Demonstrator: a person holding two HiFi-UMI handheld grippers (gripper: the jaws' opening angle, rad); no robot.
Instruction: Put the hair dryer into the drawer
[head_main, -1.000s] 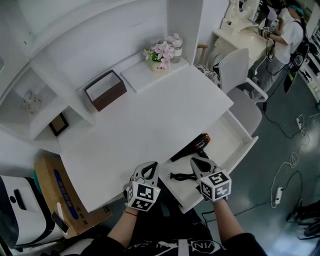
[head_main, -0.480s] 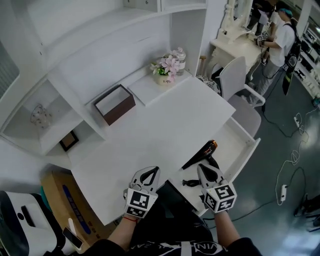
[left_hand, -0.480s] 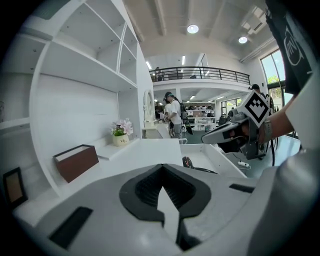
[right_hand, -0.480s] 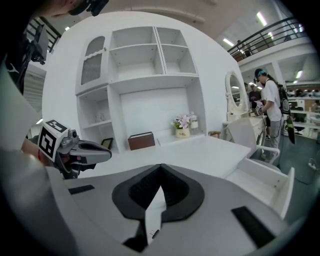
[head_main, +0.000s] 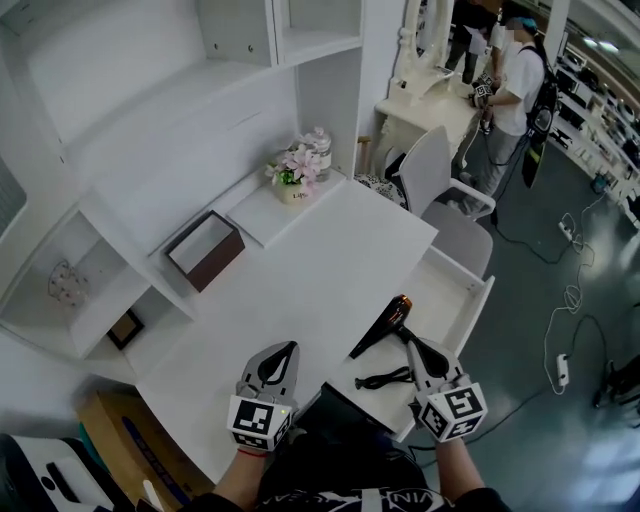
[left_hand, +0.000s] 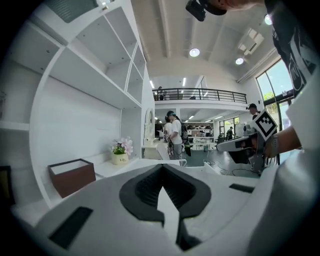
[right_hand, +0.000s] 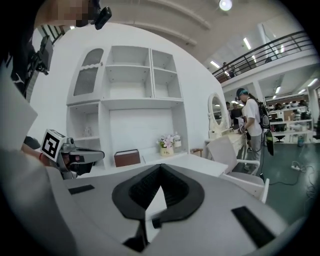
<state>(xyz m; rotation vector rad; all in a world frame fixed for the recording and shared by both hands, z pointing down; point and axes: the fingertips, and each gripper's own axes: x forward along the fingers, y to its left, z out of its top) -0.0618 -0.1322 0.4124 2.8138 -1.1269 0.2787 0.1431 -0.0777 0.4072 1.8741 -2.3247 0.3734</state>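
Note:
A black hair dryer (head_main: 380, 328) with a copper nozzle lies in the open white drawer (head_main: 472, 305) at the desk's right side. Its coiled cord (head_main: 385, 378) rests beside it on the drawer floor. My right gripper (head_main: 411, 344) hovers over the drawer's near end, just right of the dryer's handle, shut and empty. My left gripper (head_main: 289, 348) hangs over the desk's front edge, also shut with nothing in it. In the left gripper view the shut left gripper (left_hand: 161, 168) points across the desk. The right gripper (right_hand: 160, 167) does the same in its own view.
On the white desk (head_main: 300, 270) stand a brown open box (head_main: 205, 250) and a pot of pink flowers (head_main: 295, 180) by the shelf unit. A white chair (head_main: 440, 190) stands beyond the drawer. People (head_main: 515, 80) stand at the far right. A cardboard box (head_main: 110, 435) sits lower left.
Both grippers have risen and tipped towards level, drawing back towards me. The hair dryer and cord lie where they were in the drawer. The head view has swung upward.

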